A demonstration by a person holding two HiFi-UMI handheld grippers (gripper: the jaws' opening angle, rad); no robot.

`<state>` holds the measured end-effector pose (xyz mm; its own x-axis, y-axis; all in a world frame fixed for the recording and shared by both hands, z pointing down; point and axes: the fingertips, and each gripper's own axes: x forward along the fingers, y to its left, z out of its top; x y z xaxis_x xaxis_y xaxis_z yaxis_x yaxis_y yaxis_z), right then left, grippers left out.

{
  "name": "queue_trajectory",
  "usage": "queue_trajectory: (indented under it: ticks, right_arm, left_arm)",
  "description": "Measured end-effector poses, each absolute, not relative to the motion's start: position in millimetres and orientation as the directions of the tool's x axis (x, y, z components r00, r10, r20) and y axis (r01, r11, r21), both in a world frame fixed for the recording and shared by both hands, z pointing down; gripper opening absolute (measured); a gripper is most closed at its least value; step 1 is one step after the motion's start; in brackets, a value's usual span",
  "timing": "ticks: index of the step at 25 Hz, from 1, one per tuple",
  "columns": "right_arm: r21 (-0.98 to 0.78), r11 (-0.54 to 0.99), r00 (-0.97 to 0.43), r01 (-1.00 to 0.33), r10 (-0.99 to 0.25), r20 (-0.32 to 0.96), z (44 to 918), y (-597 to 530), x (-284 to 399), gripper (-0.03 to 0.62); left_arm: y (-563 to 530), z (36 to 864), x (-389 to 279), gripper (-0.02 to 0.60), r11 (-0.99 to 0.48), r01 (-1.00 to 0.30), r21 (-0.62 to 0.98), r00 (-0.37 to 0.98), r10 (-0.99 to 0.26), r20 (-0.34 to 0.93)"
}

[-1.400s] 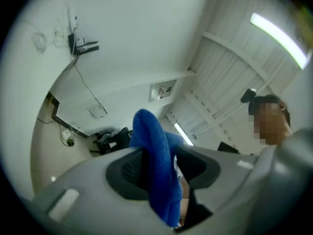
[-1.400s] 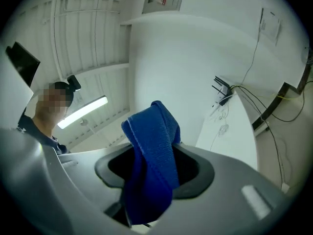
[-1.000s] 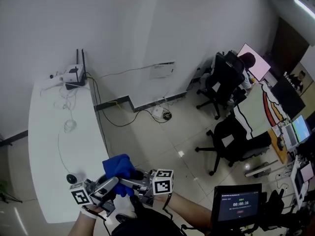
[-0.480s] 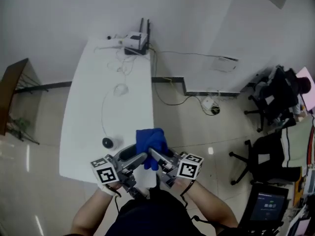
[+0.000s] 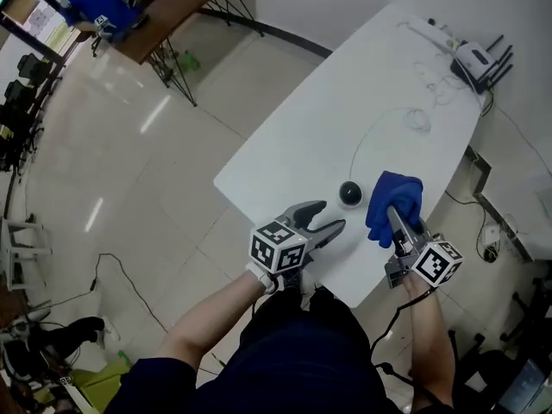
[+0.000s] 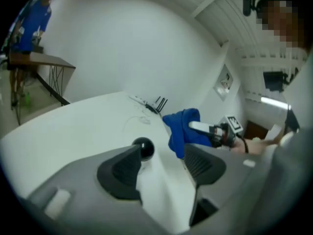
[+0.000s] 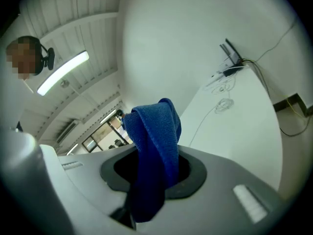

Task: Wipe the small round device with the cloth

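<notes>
A person stands at the near end of a long white surface (image 5: 345,119) with a claw in each hand. The small round device (image 5: 350,194), black and glossy, sits on the surface near that end, between the two claws, and a thin cable (image 5: 358,141) curves away from it.

The left claw (image 5: 332,216) is released and empty. The device lies just past one jaw tip, not between the jaws. The right claw (image 5: 394,216) has just been closing its jaws and is clenched on the blue cloth (image 5: 395,198), which bunches beyond the jaws close beside the device.

To wipe well, the left claw probably needs to bracket the device and close gently, since something this round and smooth may skid. The cloth's loose fold, not the hard jaws, should then meet the top. The cable should be kept out of the way.
</notes>
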<state>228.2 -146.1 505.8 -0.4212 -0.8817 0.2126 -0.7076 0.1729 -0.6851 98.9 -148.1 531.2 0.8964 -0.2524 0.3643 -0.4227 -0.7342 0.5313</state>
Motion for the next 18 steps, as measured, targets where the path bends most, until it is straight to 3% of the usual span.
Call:
queue_trajectory:
  ticks: [2, 7, 10, 14, 18]
  right_arm:
    - [-0.620, 0.261, -0.507, -0.740, -0.822, 0.260, 509.3, -166.7, 204.5, 0.123]
    - [-0.335, 0.493, -0.594, -0.803, -0.604, 0.532, 539.4, -193.6, 160.6, 0.123]
    - [-0.387, 0.520, -0.646, -0.761, -0.552, 0.528, 536.2, -209.8, 161.6, 0.121]
    - [-0.533, 0.412, -0.665, -0.739, -0.568, 0.484, 544.8, -227.8, 188.3, 0.122]
    - [-0.609, 0.356, -0.694, -0.709, -0.505, 0.513, 589.6, -220.2, 195.7, 0.123]
  left_arm:
    - [-153.6, 546.1, 93.8, 0.276, -0.747, -0.469, 0.471, 0.864, -0.276, 0.422]
    - [-157.6, 580.8, 107.3, 0.276, -0.848, -0.462, 0.259, 0.784, -0.254, 0.567]
    - [-158.8, 588.4, 116.1, 0.276, -0.868, -0.442, 0.226, 0.767, -0.235, 0.597]
    - [-158.0, 598.4, 110.1, 0.276, -0.853, -0.456, 0.255, 0.760, -0.224, 0.610]
    - [-157.1, 610.4, 107.4, 0.276, -0.846, -0.463, 0.263, 0.750, -0.216, 0.626]
